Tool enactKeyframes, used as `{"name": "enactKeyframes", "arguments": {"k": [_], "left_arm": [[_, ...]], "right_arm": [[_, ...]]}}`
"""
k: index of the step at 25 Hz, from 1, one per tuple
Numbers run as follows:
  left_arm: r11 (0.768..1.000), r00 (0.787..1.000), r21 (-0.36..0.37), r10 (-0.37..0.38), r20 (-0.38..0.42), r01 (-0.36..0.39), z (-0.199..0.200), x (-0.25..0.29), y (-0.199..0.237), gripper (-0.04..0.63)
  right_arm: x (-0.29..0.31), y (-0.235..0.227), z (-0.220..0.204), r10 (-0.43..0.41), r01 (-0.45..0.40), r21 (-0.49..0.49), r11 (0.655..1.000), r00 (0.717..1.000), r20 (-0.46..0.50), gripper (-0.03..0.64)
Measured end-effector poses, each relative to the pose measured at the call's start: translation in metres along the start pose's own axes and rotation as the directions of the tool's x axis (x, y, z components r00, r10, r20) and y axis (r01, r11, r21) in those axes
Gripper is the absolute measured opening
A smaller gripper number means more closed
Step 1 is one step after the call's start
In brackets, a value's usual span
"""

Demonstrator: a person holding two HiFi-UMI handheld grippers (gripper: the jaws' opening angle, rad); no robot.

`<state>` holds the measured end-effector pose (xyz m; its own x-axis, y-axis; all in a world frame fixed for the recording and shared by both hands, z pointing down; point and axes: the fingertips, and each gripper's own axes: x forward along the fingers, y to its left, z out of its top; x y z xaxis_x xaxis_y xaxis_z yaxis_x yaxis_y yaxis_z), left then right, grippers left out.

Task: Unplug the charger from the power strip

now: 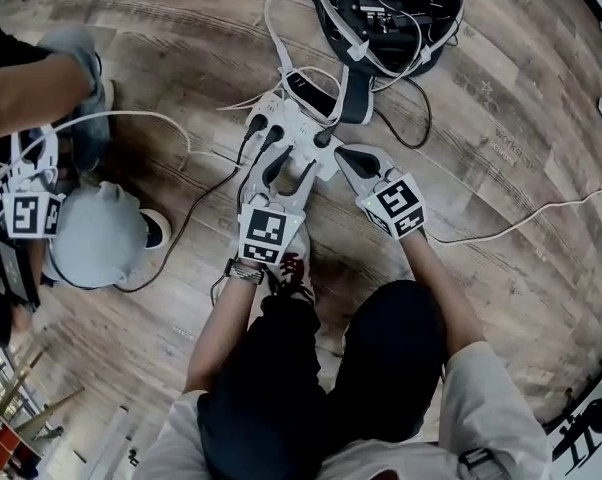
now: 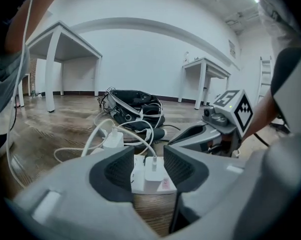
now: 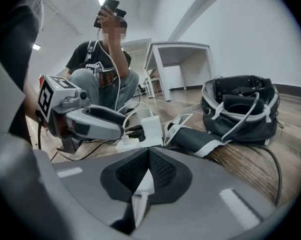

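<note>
My left tool (image 2: 149, 158) stands half open astride the white charger (image 2: 153, 173), pads clear of it; the charger sits plugged into the power strip (image 1: 299, 125) on the floor. My right tool (image 3: 148, 153) is closed and empty at the strip's end — unless it pins the strip, I expect the strip to lift with my pull.

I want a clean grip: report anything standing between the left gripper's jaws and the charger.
Nothing visible does. The left gripper has its jaws apart on either side of the white charger, plugged into the power strip; only its own cable rises from its top.
</note>
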<state>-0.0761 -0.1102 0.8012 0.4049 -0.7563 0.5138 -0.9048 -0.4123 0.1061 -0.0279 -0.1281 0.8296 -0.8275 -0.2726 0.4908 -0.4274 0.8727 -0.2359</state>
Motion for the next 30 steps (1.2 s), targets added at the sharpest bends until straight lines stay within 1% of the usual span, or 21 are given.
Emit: {"name": "enactKeyframes", "arguments": {"k": [3,6,10,14,18,24,27,29,30], "left_arm": [[1.000,1.000,0.003,-0.015,-0.013,0.015,-0.008,0.006,0.000,0.181],[1.000,0.999,-0.009,-0.023,-0.026,0.023,-0.017,0.015,-0.001,0.181],[0.999,0.999,-0.036,-0.032,-0.036,0.031,-0.029,0.023,-0.009,0.182],[0.999,0.999,-0.050,-0.021,-0.039,0.019,-0.033,0.025,-0.008,0.183],[1.000,0.997,-0.029,-0.003,-0.083,0.001,-0.041,0.029,-0.002,0.180],[0.999,0.995,-0.042,-0.001,-0.098,-0.003,-0.047,0.035,-0.004,0.179],[0.999,0.994,-0.033,0.009,-0.107,-0.012,-0.048,0.035,-0.004,0.156],[0.999,0.995,-0.048,0.004,-0.104,-0.009,-0.048,0.034,-0.004,0.155],[0.998,0.995,-0.071,-0.004,-0.099,-0.003,-0.048,0.034,-0.004,0.155]], "right_arm": [[0.007,0.002,-0.009,0.009,-0.009,-0.019,1.000,1.000,-0.022,0.002],[0.013,0.003,-0.017,0.021,-0.024,-0.041,0.999,0.998,-0.057,0.002],[0.015,-0.002,-0.034,0.014,-0.016,-0.019,1.000,0.995,-0.099,0.002],[0.016,-0.011,-0.043,-0.022,0.020,-0.023,1.000,0.994,-0.105,0.003],[0.017,-0.014,-0.042,-0.062,0.060,-0.026,0.998,0.994,-0.093,0.002],[0.016,-0.014,-0.043,-0.066,0.065,-0.011,0.998,0.993,-0.096,0.002],[0.017,-0.014,-0.043,-0.075,0.076,0.009,0.997,0.993,-0.091,0.002],[0.017,-0.013,-0.043,-0.081,0.082,0.011,0.997,0.992,-0.092,0.002],[0.017,-0.013,-0.042,-0.083,0.085,0.010,0.996,0.992,-0.092,0.002]]}}
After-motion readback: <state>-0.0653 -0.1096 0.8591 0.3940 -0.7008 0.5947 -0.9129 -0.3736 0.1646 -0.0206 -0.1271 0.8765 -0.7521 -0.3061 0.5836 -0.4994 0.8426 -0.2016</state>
